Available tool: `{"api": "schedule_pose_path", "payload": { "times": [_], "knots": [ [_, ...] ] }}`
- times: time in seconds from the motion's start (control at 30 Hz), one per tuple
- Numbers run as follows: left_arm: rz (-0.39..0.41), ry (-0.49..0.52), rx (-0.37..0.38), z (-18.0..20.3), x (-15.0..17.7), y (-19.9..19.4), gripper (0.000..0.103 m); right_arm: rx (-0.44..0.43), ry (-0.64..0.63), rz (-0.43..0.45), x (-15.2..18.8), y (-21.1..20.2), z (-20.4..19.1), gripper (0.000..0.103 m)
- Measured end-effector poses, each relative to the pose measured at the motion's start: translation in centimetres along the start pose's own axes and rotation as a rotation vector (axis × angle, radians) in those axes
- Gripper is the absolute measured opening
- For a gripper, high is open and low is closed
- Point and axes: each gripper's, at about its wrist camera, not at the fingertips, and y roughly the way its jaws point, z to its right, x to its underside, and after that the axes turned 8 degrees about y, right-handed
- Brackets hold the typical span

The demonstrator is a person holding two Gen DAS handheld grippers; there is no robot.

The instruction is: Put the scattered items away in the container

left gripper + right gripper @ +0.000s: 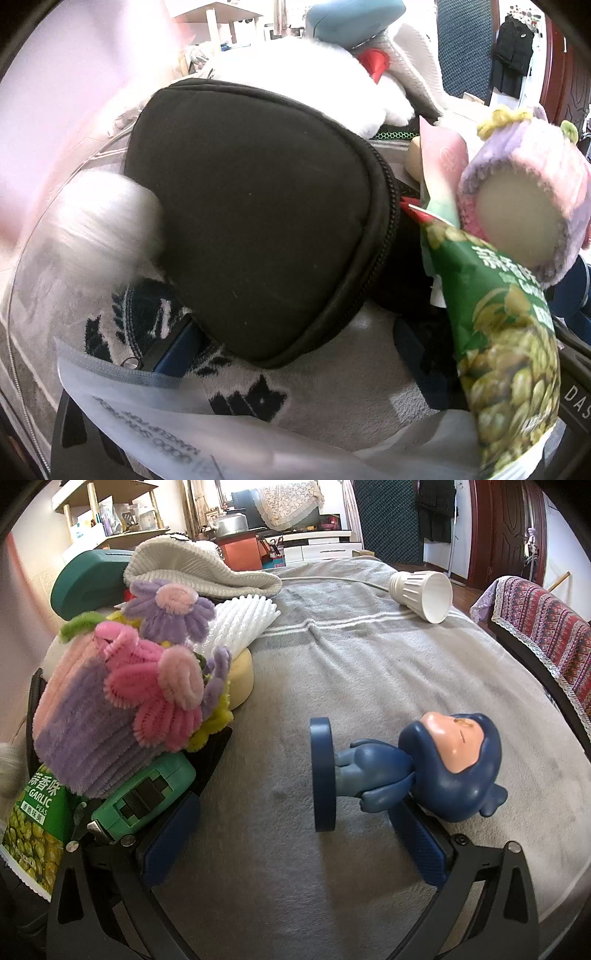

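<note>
In the left wrist view a black zip pouch (pixel 251 221) fills the middle, lying in a clear container (pixel 33 314) on a patterned towel (pixel 332 384). My left gripper is mostly hidden; one blue finger (pixel 173 347) shows under the pouch, so its state is unclear. A green pea packet (pixel 506 354) and a fluffy pink-purple flower pot (pixel 524 192) stand at right. In the right wrist view my right gripper (pixel 299 845) is open, just behind a blue figurine (pixel 413 768) lying on its side on the grey cloth (pixel 369 657).
A white paper cup (pixel 424 594) lies tipped at the far right of the cloth. A white knit hat (pixel 199 568), a white foam net (pixel 236 624), a yellow sponge (pixel 240 679) and a green tape measure (pixel 147 797) crowd the left. A frosted puff bag (pixel 177 432) lies in front.
</note>
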Motion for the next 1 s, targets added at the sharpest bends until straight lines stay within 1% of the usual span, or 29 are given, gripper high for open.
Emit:
{"api": "schedule_pose_path", "payload": {
  "times": [0.03, 0.17, 0.27, 0.3, 0.37, 0.5, 0.57, 1.0],
  "knots": [
    [0.0, -0.002, 0.002, 1.2, 0.5, -0.7, 0.103, -0.001, 0.0, 0.0, 0.0, 0.0, 0.0, 0.103],
    [-0.001, -0.005, 0.006, 1.1, 0.5, -0.6, 0.103, 0.0, 0.0, 0.001, 0.1, 0.1, -0.2, 0.103],
    [-0.001, -0.004, 0.005, 2.4, -0.1, 0.2, 0.103, 0.0, 0.0, 0.0, 0.0, 0.0, -0.1, 0.103],
    [-0.001, -0.004, 0.005, 2.2, -0.1, 0.1, 0.103, -0.001, 0.0, 0.0, 0.0, 0.0, 0.0, 0.103],
    [0.0, -0.004, 0.005, 1.4, 1.0, -0.6, 0.103, -0.001, 0.0, 0.0, -0.1, 0.0, 0.0, 0.103],
    [0.0, -0.004, 0.005, 1.4, 1.0, -0.6, 0.103, -0.001, 0.0, 0.0, -0.1, 0.0, 0.0, 0.103],
    [0.0, -0.003, 0.004, 1.6, -0.6, -0.1, 0.103, -0.001, 0.0, 0.0, 0.0, 0.0, 0.0, 0.103],
    [0.0, -0.003, 0.006, 2.2, -1.5, 0.5, 0.103, -0.001, 0.0, 0.0, 0.0, 0.0, -0.1, 0.103]
  ]
}}
